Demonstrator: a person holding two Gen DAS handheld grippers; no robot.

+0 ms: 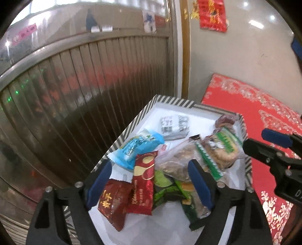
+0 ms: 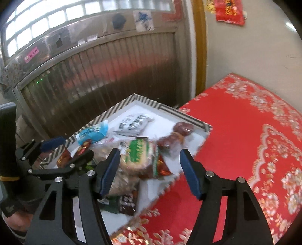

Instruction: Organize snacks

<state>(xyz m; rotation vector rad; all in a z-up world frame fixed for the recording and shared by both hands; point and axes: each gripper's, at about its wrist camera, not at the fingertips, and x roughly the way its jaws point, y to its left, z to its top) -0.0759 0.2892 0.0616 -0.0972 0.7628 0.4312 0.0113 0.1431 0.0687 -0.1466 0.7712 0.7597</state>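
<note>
A white box with a striped rim (image 1: 130,126) (image 2: 149,103) holds several packed snacks: a blue packet (image 1: 137,148) (image 2: 92,132), a silver packet (image 1: 174,125) (image 2: 135,121), red packets (image 1: 143,186), a green-labelled cake packet (image 1: 222,148) (image 2: 139,154), green packets (image 1: 168,190) and dark red dates (image 2: 181,130). My left gripper (image 1: 151,182) is open and empty, just above the red and green packets. My right gripper (image 2: 149,173) is open and empty over the box's right part, near the cake packet. It also shows in the left wrist view (image 1: 262,141).
The box sits on a red patterned cloth (image 2: 245,141) (image 1: 264,113). A ribbed metal shutter (image 1: 85,84) (image 2: 103,75) stands behind and to the left. A pale wall with red decorations (image 1: 213,15) rises at the back right.
</note>
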